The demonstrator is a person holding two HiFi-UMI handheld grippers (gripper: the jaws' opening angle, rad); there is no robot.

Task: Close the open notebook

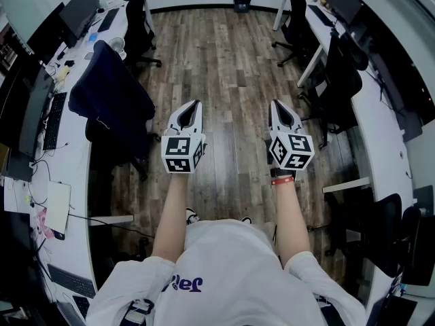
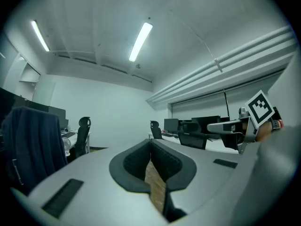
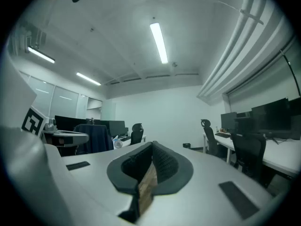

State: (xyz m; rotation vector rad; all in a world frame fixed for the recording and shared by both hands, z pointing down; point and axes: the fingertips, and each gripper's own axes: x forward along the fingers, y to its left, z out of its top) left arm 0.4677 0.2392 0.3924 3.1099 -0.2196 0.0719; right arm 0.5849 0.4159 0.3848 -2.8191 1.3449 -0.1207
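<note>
I stand in an aisle between rows of desks and hold both grippers out level over the wood floor (image 1: 231, 53). In the head view my left gripper (image 1: 196, 104) and my right gripper (image 1: 275, 104) are side by side, apart, each with its tips together. Along its own jaws, the left gripper (image 2: 150, 141) is shut with nothing between the pads. The right gripper (image 3: 151, 145) is shut and empty too. No open notebook shows clearly. A white flat pad or book (image 1: 58, 206) lies on the left desk, well away from both grippers.
White desks (image 1: 81, 182) with monitors and keyboards line the left side, and more desks (image 1: 380, 128) the right. A chair draped with a dark blue jacket (image 1: 109, 97) stands at my left. Black office chairs (image 1: 340, 80) stand at the right and far end.
</note>
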